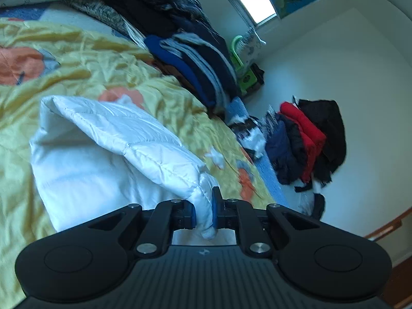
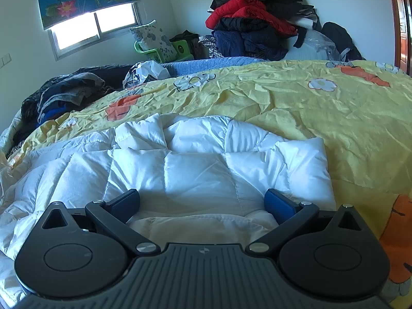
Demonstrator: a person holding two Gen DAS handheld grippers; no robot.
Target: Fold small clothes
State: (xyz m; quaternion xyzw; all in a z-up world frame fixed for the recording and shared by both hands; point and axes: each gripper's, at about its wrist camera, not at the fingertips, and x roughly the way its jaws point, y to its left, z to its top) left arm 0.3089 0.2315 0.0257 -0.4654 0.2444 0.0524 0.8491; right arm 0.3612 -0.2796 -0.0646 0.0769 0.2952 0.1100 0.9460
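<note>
A white quilted puffer garment point(image 1: 103, 139) lies on the yellow flowered bedspread point(image 1: 77, 59). My left gripper point(image 1: 204, 212) is shut on a corner of the white garment and lifts that edge, so a flap hangs over the rest. In the right wrist view the same white garment point(image 2: 195, 164) spreads flat below my right gripper point(image 2: 202, 204). The right gripper is open, its blue pads wide apart just above the cloth, holding nothing.
A stack of dark and blue folded clothes point(image 1: 195, 61) sits on the bed's far side. A heap of red, black and navy clothes point(image 2: 255, 25) lies against the wall. A window point(image 2: 95, 25), a green basket point(image 2: 159, 49) and a wooden frame point(image 2: 401, 20) border the bed.
</note>
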